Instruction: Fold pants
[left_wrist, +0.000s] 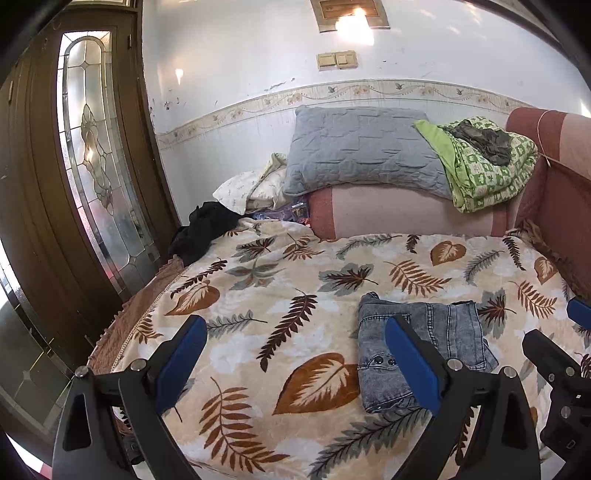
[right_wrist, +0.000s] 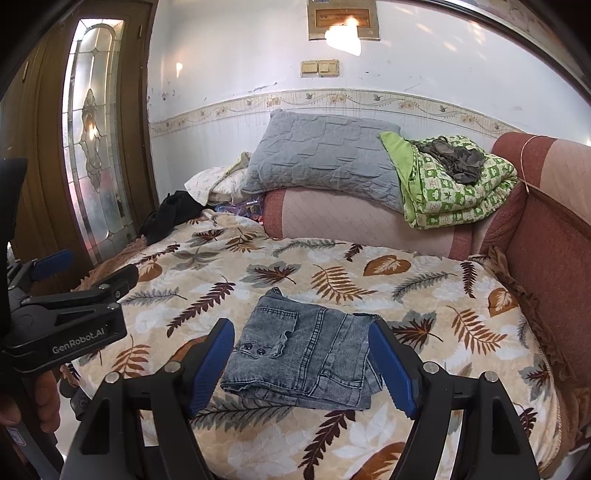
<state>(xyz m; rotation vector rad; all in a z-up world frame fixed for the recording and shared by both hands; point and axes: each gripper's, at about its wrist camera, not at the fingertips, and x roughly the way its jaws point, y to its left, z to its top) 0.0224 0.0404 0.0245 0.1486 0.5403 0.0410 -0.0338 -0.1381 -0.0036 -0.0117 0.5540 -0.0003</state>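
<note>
A small pair of grey-blue denim pants (right_wrist: 306, 354) lies folded into a compact stack on the leaf-print blanket (right_wrist: 424, 325). In the right wrist view my right gripper (right_wrist: 301, 326) is open, its blue pads (right_wrist: 210, 365) spread on either side of the stack's near edge and holding nothing. In the left wrist view my left gripper (left_wrist: 295, 322) is open over bare blanket, with the pants (left_wrist: 443, 332) just behind its right finger. The left gripper (right_wrist: 96, 267) also shows at the left edge of the right wrist view, and the right gripper (left_wrist: 557, 325) at the right edge of the left wrist view.
At the back, a grey pillow (right_wrist: 325, 158) and a folded green blanket (right_wrist: 454, 188) rest on a pink-and-red cushion (right_wrist: 351, 221). A black garment (right_wrist: 166, 214) lies at the far left bed edge by a wooden door (right_wrist: 99, 140). A padded red side (right_wrist: 546, 229) bounds the right.
</note>
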